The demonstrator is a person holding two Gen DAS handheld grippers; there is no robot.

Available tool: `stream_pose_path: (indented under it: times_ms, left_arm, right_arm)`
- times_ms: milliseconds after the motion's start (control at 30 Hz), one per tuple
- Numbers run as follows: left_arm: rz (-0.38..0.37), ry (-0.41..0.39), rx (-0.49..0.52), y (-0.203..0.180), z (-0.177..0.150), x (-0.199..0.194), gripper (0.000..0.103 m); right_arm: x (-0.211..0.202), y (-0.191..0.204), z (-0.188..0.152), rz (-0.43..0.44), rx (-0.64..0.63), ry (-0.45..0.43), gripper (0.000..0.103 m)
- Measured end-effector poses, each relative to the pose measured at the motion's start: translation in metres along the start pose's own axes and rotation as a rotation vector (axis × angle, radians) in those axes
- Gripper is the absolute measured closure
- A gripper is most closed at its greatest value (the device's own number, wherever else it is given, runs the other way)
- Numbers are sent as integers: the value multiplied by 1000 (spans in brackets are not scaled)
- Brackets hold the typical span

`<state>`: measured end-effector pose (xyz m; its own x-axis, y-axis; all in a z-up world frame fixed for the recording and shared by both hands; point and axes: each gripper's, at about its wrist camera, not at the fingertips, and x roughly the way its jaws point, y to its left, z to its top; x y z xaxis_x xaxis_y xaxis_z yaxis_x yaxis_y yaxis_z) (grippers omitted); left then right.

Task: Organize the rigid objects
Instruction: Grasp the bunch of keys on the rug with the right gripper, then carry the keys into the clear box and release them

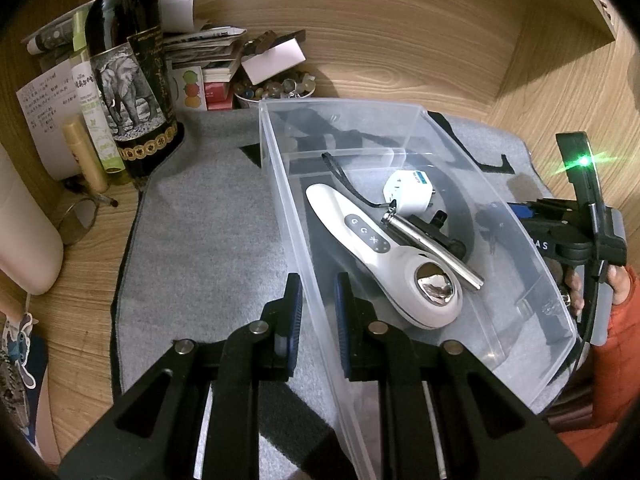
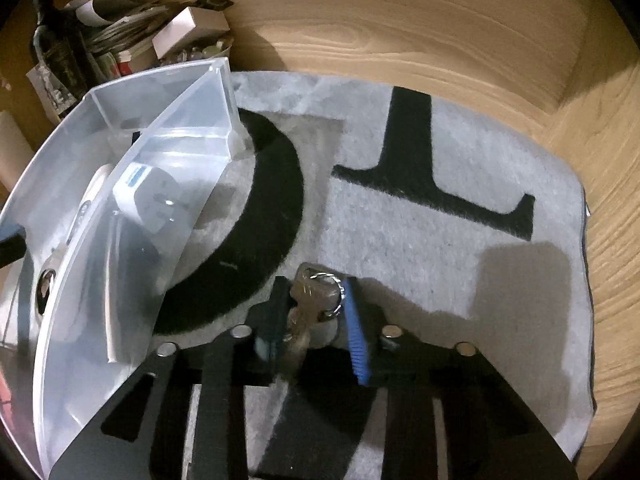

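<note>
**Left gripper on the bin wall, right gripper closed on a key**

Left wrist view: the left gripper (image 1: 316,308) straddles the near-left wall of the clear bin (image 1: 520,216); its jaws are drawn in tight with the wall between the blue pads, so it grips the bin; the bin sits on a grey mat (image 1: 200,240) with black letters, on a wooden desk (image 1: 400,40); inside the bin lie a white handheld device (image 1: 380,248) with buttons and a shiny metal head, a metal tube (image 1: 432,252) on a black strap that leans across the device, a white plug adapter (image 1: 408,192) farther back, and a small black part (image 1: 436,228) beside the tube; the right gripper (image 1: 576,232) shows at the right edge beyond the bin wall, with a green light and a hand (image 1: 600,284) in an orange sleeve behind it; its fingertips are hidden here; a dark bottle (image 1: 128,72) with an elephant label stands at the mat's far-left corner among papers and tubes.

Right wrist view: the right gripper (image 2: 316,312) points down at the mat (image 2: 420,240), just right of the bin (image 2: 120,240); its jaws are nearly closed, and a silver key (image 2: 310,296) with a ring stands between the pads, clamped; the key is low over the mat, outside the bin; the adapter (image 2: 148,196) shows blurred through the wall.
</note>
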<state>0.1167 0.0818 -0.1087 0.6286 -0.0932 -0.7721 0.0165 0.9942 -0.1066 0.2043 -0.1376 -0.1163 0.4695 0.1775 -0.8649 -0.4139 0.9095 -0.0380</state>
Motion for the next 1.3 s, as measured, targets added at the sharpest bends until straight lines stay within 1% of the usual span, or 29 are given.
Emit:
stream_pose_path:
  times_ms: [133,233,267,300,500,533,633,667,700,733,767,800,833,900,1000,1033,1067,1100,1300]
  left_arm:
    - [-9,4,-10,2,1,0,88]
    - [-5,3,-2,2,2,0,88]
    - [-3,3,0,2,2,0,88]
    - [-2,3,2,2,2,0,88]
    - [-3,0,2,1,1,0,88]
    - [-3,0,2,1,1,0,88]
    - [-3,0,2,1,1,0,88]
    - [-3,0,2,1,1,0,88]
    - [-4,0,2,1,1,0,88]
    - [-3,0,2,1,1,0,88]
    - [-3,1,1,1,1,0,88]
    - [-3,1,2,1,1,0,88]
    - [-3,1,2,1,1,0,88]
    - [-2,1,3,1,1,0,88]
    - [-1,1,3,1,1,0,88]
    - [-2,1,1,1,1,0,88]
    - [-2,1,1,1,1,0,88]
    - [-3,1,1,1,1,0,88]
    - [-3,1,1,0,1,0,88]
  right_arm:
    - [-7,4,-3,-13,-15,-41,81]
    - [-20,5,-6,-10,-15,-76,82]
    - [-26,5,-6,-9,-16,-91,94]
    - [-28,6,-4,-6,-21,-95,96]
    - [-49,8,0,-23,-29,-161,96]
    - [-47,9,5,-27,-25,-159,96]
    - [-43,4,7,19,-1,-111,95]
    - [-40,4,7,18,-2,-94,90]
    - [-38,6,6,18,-8,-82,80]
    - [-35,7,5,22,-22,-80,73]
    - [-32,9,2,25,-36,-72,61]
    - [-30,10,1,25,-49,-69,59]
    - [-26,14,0,23,-72,-63,59]
    - [-14,19,1,16,-107,-29,59]
    - [6,20,4,17,-116,23,59]
    - [7,18,5,32,-106,19,61]
    - [7,16,8,46,-97,17,74]
    - [7,16,9,42,-102,20,81]
    - [1,20,4,21,-131,-19,81]
